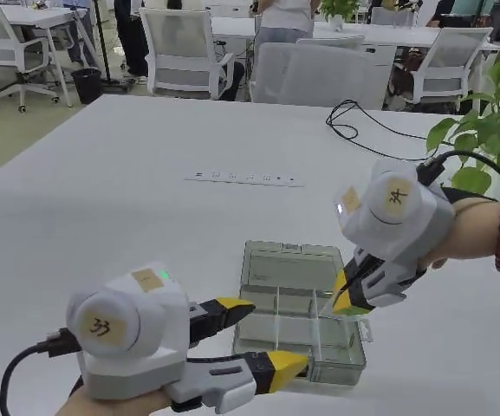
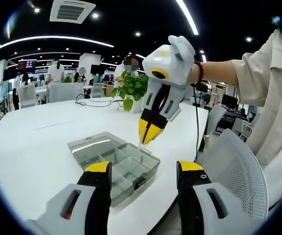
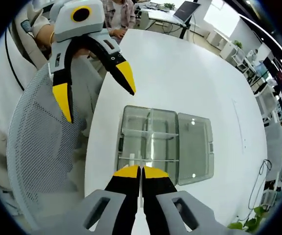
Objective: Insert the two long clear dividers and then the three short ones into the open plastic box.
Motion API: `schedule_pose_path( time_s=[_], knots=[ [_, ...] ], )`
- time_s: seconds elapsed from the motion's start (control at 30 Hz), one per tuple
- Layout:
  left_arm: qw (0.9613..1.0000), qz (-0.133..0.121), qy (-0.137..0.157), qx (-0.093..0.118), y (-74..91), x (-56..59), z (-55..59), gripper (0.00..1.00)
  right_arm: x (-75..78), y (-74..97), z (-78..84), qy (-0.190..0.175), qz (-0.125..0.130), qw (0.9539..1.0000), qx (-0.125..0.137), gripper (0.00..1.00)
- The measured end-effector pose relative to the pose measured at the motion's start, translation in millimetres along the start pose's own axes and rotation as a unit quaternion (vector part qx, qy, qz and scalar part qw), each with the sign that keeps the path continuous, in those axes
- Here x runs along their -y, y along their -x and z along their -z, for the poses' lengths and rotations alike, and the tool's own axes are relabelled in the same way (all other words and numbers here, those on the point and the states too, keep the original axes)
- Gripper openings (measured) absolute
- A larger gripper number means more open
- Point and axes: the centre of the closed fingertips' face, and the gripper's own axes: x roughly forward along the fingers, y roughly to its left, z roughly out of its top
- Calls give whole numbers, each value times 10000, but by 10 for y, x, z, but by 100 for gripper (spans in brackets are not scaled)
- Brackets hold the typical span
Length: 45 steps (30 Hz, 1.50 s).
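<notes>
Left gripper (image 1: pixel 269 334) nearest, jaws spread and empty, held just beside the open plastic box (image 1: pixel 336 373) on the table (image 1: pixel 146 217) so I can steady it, while my right gripper (image 1: pixel 341 296) hangs over its compartments pinching what looks like a clear divider (image 3: pixel 141 182) edge-on.
</notes>
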Motion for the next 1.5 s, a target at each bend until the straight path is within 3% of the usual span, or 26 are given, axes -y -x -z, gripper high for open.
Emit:
schedule_pose_path(
  time_s=[0.37, 0.7, 1.5],
  knots=[
    [9998, -175, 121, -36, -6, -74, 25, 68, 129, -153, 136, -155, -21, 9995, -281, 2],
    [9997, -246, 64, -16, -5, -96, 27, 77, 143, -256, 213, -233, -125, 9989, -388, 2],
    [9995, -281, 111, -15, 2, -121, 31, 75, 145, -348, 225, -262, -283, 9982, -455, 2]
  ],
)
